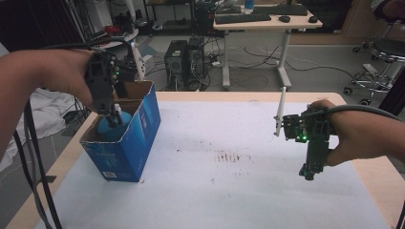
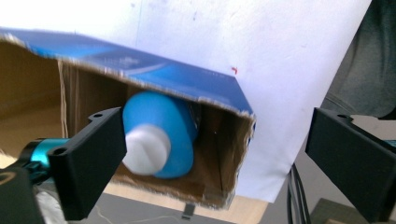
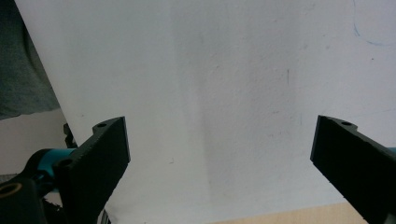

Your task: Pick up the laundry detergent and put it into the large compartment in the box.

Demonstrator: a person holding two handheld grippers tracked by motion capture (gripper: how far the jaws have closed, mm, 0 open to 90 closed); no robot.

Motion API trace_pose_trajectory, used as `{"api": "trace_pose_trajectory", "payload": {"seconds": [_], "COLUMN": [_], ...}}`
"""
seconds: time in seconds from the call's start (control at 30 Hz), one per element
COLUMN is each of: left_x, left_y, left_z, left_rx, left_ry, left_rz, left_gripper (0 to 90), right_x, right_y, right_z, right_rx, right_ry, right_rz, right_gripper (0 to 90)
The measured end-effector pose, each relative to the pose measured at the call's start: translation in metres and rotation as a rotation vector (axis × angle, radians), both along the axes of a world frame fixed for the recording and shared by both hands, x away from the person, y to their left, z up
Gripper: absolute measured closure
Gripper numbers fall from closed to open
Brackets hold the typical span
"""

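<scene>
Blue bottle (image 2: 161,135) sat inside the blue box (image 1: 125,143) at the counter's (image 1: 239,191) left edge. Left tool (image 1: 113,114) hung above it, jaws apart, empty. Right tool (image 1: 308,172) spread wide, empty, over the counter.

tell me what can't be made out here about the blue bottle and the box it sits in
- Blue plastic bottle with white cap: lower body hidden by the blue cardboard box wall, left gripper view.
- Same bottle, high view: partly covered by the left gripper.
- Box print: too small to read, high view.
- Box's far end: cut off by the frame edge, left gripper view.
</scene>
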State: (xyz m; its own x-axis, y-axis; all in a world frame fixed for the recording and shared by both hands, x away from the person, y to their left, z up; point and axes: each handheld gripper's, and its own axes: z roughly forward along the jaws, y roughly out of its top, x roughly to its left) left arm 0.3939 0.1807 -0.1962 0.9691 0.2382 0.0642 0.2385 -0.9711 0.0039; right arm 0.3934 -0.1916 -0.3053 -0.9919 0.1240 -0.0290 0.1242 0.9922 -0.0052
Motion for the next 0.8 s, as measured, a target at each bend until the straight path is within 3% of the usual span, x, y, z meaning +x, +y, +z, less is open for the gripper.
{"api": "trace_pose_trajectory", "payload": {"seconds": [0.13, 0.2, 0.8], "left_x": [-0.002, -0.003, -0.003], "left_y": [-0.015, -0.022, -0.072], "left_z": [0.000, -0.003, -0.028], "left_rx": [-0.008, -0.012, 0.014], "left_ry": [-0.013, 0.001, 0.001], "left_rz": [-0.035, -0.053, -0.188], "left_gripper": [1.7, 1.7, 1.7], "right_x": [0.000, 0.000, 0.005], "right_y": [0.000, 0.000, 0.008], "right_z": [0.001, 0.001, 0.005], "right_rx": [0.000, 0.000, -0.014], "right_ry": [0.003, 0.001, 0.019], "right_rz": [-0.006, -0.003, 0.005], "right_gripper": [3.7, 3.7, 3.7]}}
